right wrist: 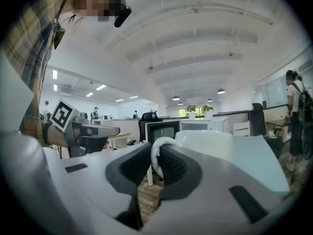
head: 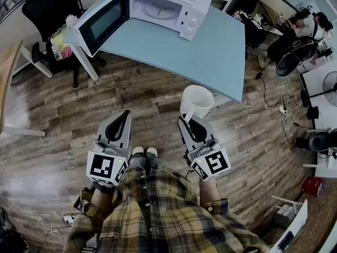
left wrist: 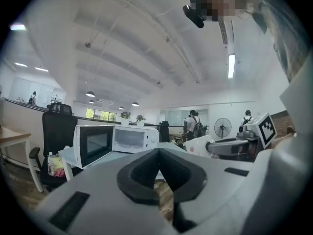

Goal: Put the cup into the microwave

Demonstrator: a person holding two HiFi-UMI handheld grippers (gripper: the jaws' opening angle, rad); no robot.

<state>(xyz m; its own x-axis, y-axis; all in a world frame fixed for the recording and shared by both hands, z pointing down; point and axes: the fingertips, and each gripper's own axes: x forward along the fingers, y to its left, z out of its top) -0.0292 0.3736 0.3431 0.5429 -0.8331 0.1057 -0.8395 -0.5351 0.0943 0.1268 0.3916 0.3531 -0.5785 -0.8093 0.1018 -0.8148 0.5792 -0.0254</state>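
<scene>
A white cup (head: 197, 101) hangs upright over the wooden floor, short of the table's near edge. My right gripper (head: 190, 121) is shut on the cup's handle (right wrist: 156, 153), whose white loop is pinched between the dark pads. The cup body (right wrist: 205, 143) fills the view just past the jaws. My left gripper (head: 124, 115) is shut with nothing in it, level with the right one and to its left. The white microwave (head: 158, 8) stands on the far part of the table, its door (head: 102, 22) swung wide open and its chamber with a glass turntable bare. It also shows as the microwave (left wrist: 120, 140) ahead.
The light blue table (head: 210, 51) lies between me and the microwave. A black office chair (head: 50, 15) with bags stands to the left of it. Fans, cables and boxes crowd the floor at right (head: 310, 88). People stand far off in the office.
</scene>
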